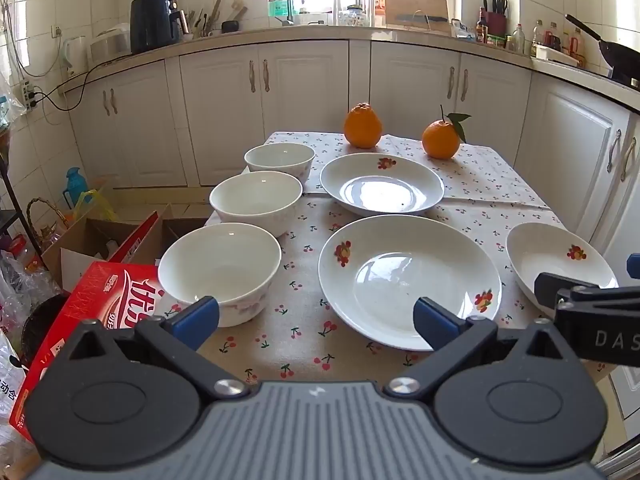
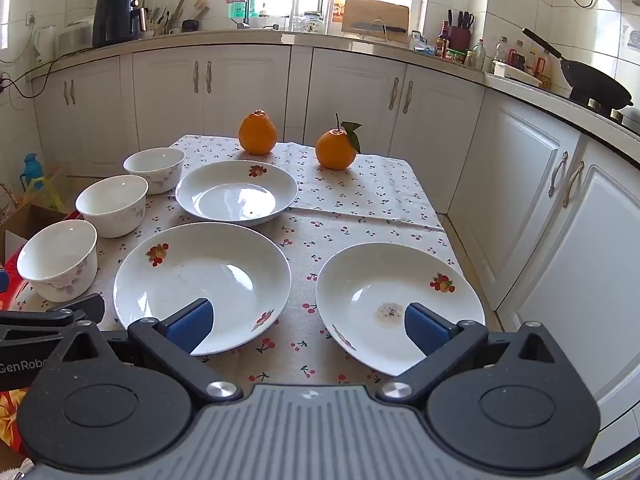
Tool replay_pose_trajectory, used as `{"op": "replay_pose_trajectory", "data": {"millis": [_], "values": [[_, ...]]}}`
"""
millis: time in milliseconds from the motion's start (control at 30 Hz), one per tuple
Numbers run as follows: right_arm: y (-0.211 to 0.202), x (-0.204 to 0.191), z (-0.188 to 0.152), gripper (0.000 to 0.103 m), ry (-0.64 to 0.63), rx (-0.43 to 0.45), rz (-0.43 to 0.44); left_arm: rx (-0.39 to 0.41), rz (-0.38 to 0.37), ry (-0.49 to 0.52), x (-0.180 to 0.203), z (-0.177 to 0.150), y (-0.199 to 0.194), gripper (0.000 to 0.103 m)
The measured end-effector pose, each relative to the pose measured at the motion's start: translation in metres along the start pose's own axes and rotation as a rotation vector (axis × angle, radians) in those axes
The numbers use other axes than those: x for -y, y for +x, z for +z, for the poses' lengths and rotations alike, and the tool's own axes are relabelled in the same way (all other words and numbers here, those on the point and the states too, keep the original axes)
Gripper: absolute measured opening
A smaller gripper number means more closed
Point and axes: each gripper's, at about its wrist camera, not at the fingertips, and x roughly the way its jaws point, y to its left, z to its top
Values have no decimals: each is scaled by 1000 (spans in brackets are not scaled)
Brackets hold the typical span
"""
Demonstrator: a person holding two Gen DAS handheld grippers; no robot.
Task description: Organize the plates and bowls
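With both our left gripper (image 1: 316,320) and right gripper (image 2: 308,326) spread empty, we should pinch the stained plate (image 2: 400,304) rim under our right fingers squarely.

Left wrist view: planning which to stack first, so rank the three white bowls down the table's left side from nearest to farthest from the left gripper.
1. Nearest white bowl, just ahead of the left gripper.
2. Middle white bowl, behind it.
3. Farthest white bowl, towards the oranges.
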Motion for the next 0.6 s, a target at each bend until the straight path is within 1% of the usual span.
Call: {"op": "replay_pose_trajectory", "data": {"millis": [133,600], "values": [[0,1,0,103,5,3,3,4,12,13,2,0,1,102],[-1,-1,0,103,3,6,0,7,9,10,2,-1,2,102]]}}
